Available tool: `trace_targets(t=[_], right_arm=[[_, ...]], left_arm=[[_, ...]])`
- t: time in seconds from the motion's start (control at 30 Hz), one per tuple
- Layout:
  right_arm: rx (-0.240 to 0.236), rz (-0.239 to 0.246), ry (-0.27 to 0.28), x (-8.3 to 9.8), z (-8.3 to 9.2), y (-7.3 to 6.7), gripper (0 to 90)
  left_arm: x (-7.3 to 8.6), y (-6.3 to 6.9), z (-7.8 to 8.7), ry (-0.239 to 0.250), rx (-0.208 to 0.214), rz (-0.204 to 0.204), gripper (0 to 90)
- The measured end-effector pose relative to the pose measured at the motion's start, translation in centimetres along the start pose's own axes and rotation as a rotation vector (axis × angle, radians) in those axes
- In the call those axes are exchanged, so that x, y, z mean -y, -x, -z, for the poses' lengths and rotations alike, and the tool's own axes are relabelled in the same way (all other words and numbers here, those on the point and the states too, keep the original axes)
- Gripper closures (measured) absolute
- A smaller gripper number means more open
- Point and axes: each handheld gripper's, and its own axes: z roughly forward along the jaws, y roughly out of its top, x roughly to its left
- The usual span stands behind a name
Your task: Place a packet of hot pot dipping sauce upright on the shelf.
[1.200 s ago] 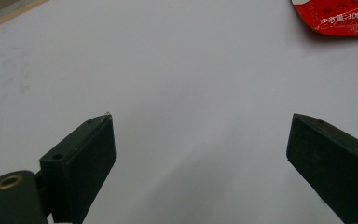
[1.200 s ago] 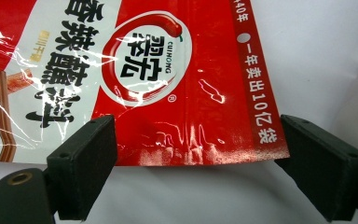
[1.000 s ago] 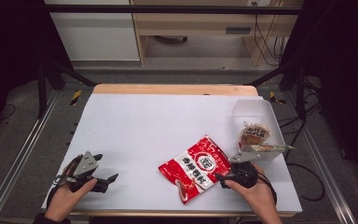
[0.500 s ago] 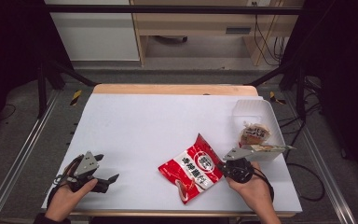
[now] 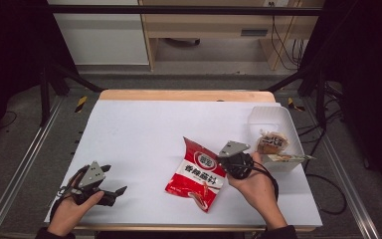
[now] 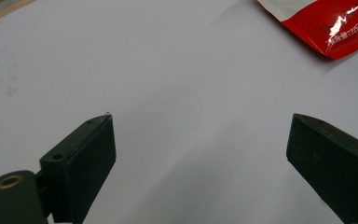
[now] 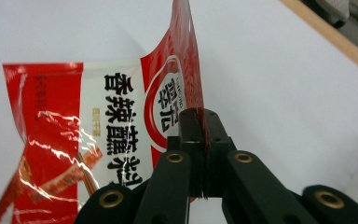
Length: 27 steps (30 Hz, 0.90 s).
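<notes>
The right tongs are clamped on the edge of a red-and-white snack packet, their jaws having just closed with the packet's rim pinched between them; in the right gripper view the foil stands up between the two black jaws, and the printed face spreads toward nine o'clock. In the high view the packet sits near the counter's front edge, at about five o'clock from the counter's centre, with its upper right corner lifted off the white surface and its lower end resting on it. The right tongs meet it from the three o'clock side. A clear plastic tub holding a wrapped bun stands at the counter's right edge, at about two o'clock from the packet and just beside the right hand. The left tongs rest at the front left corner, at eight o'clock, well apart from the packet; in the left gripper view they stand wide open over bare counter, holding nothing, and a corner of the packet shows at one o'clock.
</notes>
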Motion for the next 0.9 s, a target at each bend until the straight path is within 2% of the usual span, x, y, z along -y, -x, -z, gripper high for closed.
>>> trace_targets(t=[0.2, 0.33, 0.47, 0.7, 0.8, 0.9], right_arm=[[-0.008, 0.060, 0.024, -2.7, -0.2, -0.5, 90.0], [-0.017, 0.088, 0.034, -3.9, -0.5, -0.9, 90.0], [-0.027, 0.104, 0.040, -4.5, -1.0, -1.4, 90.0], [-0.033, 0.134, 0.095, -5.6, -1.3, -2.4, 90.0], [-0.030, 0.152, 0.115, -6.0, -1.1, -2.4, 90.0], [-0.043, 0.145, 0.141, -6.2, -0.9, -2.0, 90.0]], left_arm=[[0.0, 0.0, 0.0, 0.000, 0.005, 0.003, 7.9], [0.0, 0.1, 0.0, -0.001, 0.008, 0.003, 7.9], [-0.1, 0.2, 0.2, -0.002, 0.011, -0.001, 7.8], [-0.4, 0.6, 0.8, 0.008, 0.013, -0.007, 7.7], [-0.8, 0.7, 0.4, 0.006, 0.026, -0.023, 7.9], [-1.8, 0.7, -0.3, 0.001, 0.035, -0.047, 8.5]])
